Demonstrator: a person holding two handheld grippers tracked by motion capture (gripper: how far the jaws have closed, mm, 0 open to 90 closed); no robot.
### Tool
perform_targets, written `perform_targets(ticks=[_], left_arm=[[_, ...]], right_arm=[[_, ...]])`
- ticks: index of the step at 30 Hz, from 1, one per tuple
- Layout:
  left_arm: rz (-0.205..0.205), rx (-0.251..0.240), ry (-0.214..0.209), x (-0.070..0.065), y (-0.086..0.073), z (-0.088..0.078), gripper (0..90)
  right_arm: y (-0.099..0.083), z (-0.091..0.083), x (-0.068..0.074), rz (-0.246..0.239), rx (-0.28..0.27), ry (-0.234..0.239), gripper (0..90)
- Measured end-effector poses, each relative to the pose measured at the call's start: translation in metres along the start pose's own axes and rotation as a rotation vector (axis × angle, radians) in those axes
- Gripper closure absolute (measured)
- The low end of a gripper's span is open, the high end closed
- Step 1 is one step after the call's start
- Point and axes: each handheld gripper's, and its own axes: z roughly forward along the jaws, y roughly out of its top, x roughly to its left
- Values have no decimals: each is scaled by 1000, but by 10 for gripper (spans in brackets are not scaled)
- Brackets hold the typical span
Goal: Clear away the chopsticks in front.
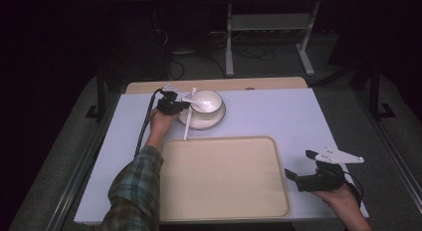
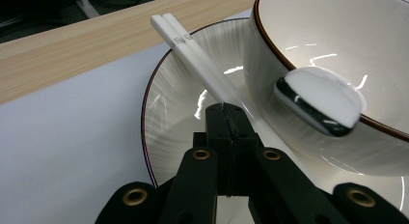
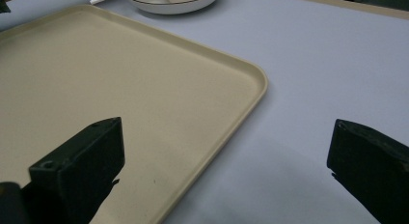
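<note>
A white bowl (image 1: 209, 102) (image 2: 337, 35) stands on a white plate (image 1: 201, 122) (image 2: 173, 103) at the table's far middle. A white spoon (image 2: 318, 105) rests in the bowl over its rim. A pair of white chopsticks (image 1: 187, 125) (image 2: 193, 50) lies across the plate's left side. My left gripper (image 1: 184, 105) (image 2: 226, 110) is shut, its tips against the chopsticks beside the bowl; nothing shows between the jaws. My right gripper (image 1: 298, 164) (image 3: 226, 161) hangs open over the right edge of the tray, with nothing between its jaws.
A large beige tray (image 1: 224, 178) (image 3: 120, 89) lies bare at the near middle of the pale table (image 1: 298, 116). A wooden strip (image 1: 268, 83) runs along the table's far edge. Beyond it are a dark floor and a metal frame (image 1: 268, 37).
</note>
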Motion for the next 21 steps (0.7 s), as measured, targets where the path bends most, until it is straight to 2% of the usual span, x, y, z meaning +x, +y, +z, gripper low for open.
perform_targets(ticks=[7, 9, 10, 13, 16, 21], left_arm=[[-8, 5, 13, 3, -1, -6, 893], [-15, 20, 21, 3, -4, -10, 892], [-30, 26, 20, 4, -7, -15, 892], [-34, 32, 21, 4, -10, -21, 892], [-55, 27, 9, 2, -15, -35, 894], [-48, 22, 4, -4, -18, -49, 895]], right_arm=[[0, 0, 0, 0, -2, 0, 0], [0, 0, 0, 2, -1, -1, 0], [0, 0, -1, 0, -1, -1, 0], [0, 0, 0, 0, 0, 0, 0], [1, 0, 1, -4, 1, -1, 0], [1, 1, 2, -8, 1, -2, 0]])
